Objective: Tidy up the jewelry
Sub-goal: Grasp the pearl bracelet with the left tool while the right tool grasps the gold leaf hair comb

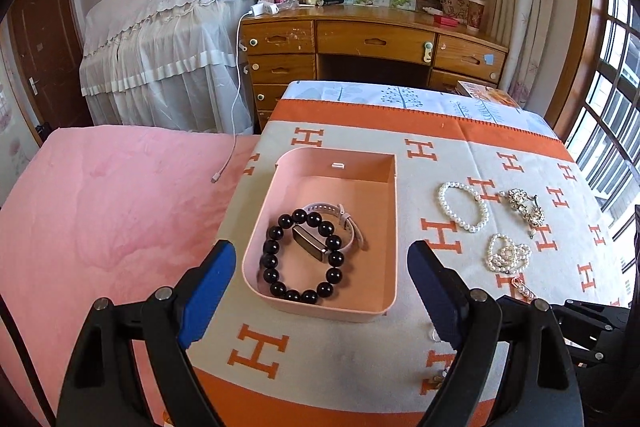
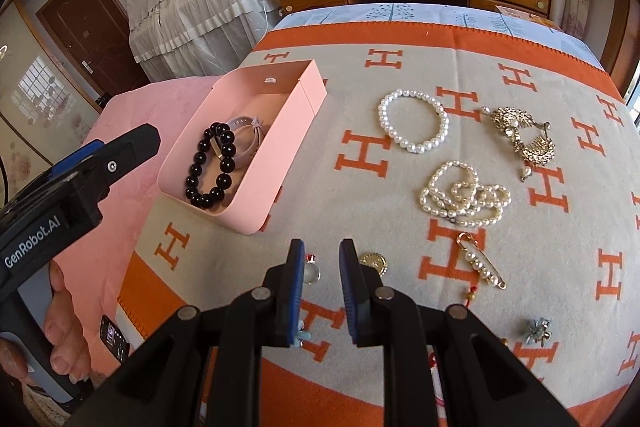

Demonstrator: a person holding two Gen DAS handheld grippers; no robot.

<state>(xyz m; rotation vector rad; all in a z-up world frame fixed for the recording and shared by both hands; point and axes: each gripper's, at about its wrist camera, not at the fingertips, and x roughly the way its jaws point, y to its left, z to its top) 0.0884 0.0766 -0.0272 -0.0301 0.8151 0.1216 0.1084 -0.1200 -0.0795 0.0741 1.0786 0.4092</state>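
A pink box [image 1: 386, 211] [image 2: 288, 147] on the H-patterned blanket holds a black bead bracelet [image 1: 276, 251] [image 2: 200, 167] and a pale smart band [image 1: 310, 243]. My left gripper [image 1: 322, 255] [image 2: 120, 143] hangs wide open just in front of the box, with nothing in it. On the blanket to the right lie a pearl bracelet [image 2: 414, 125], a gold brooch [image 2: 524, 135], a heaped pearl strand [image 2: 464, 195] and a pearl pin [image 2: 482, 263]. My right gripper [image 2: 322, 251] is low over the blanket's near part, its pads a narrow gap apart and empty. A ring [image 2: 312, 271] and a gold disc [image 2: 374, 261] flank its tips.
A silver flower piece [image 2: 538, 331] lies near right. Pink bedding [image 1: 100, 207] borders the blanket's left side, a phone [image 2: 114, 341] on it. A person's hand [image 2: 64, 327] holds the left gripper. A wooden desk [image 1: 372, 39] stands behind, a cable [image 1: 236, 107] hanging from it.
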